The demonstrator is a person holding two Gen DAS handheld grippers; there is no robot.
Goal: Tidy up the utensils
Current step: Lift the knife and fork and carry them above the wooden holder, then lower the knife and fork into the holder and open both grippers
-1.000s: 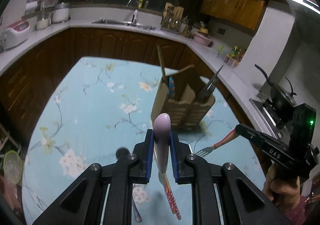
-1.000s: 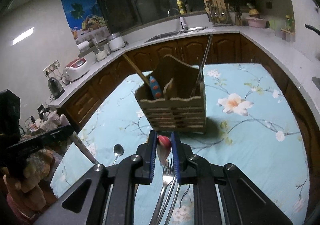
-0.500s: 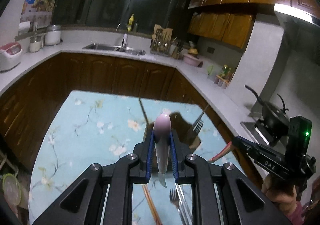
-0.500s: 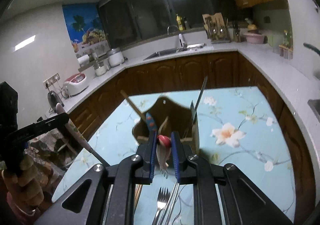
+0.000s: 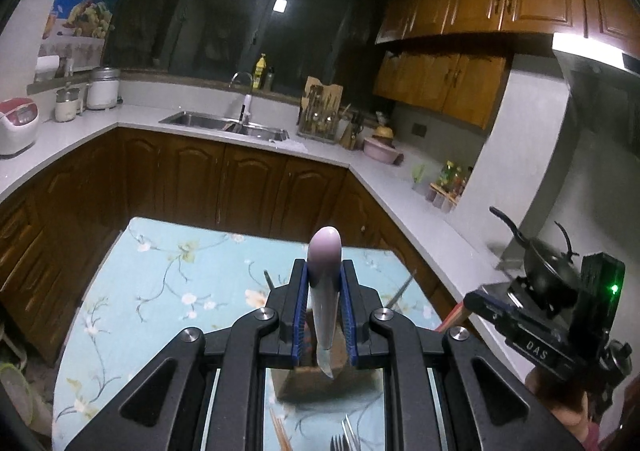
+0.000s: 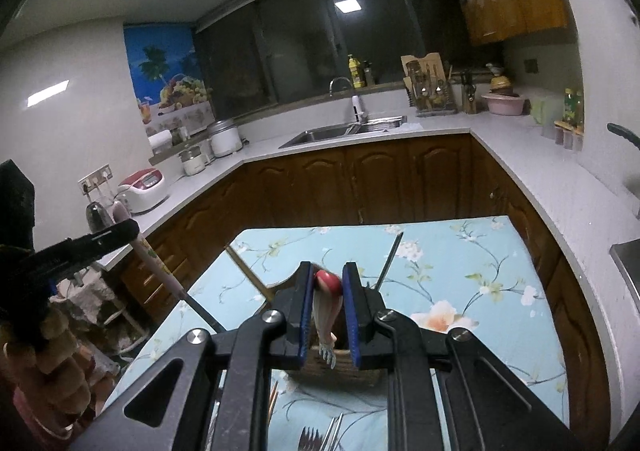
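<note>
In the left wrist view my left gripper point(image 5: 324, 271) is shut on a lilac-handled knife point(image 5: 323, 291), blade hanging down over the wooden utensil holder point(image 5: 304, 383), which my fingers mostly hide. My right gripper point(image 6: 326, 275) is shut on a small fork point(image 6: 326, 311) with a cream handle and red end, tines pointing down above the same holder point(image 6: 340, 371). Each gripper shows in the other's view: the right gripper point(image 5: 474, 297) at the right edge, the left gripper point(image 6: 130, 229) at the left with the knife point(image 6: 158, 271) slanting down. A long handle point(image 6: 390, 259) stands in the holder.
The holder stands on a table with a pale blue flowered cloth point(image 5: 160, 283). Forks point(image 6: 316, 439) and chopsticks point(image 5: 280, 435) lie on the cloth near the bottom edge. Brown cabinets and a white counter with a sink point(image 5: 224, 123) wrap around behind. A black pan point(image 5: 552, 267) sits at the right.
Both grippers have risen and tipped upward, each still holding its utensil. The holder has slid down in both views and now sits under the fingers.
</note>
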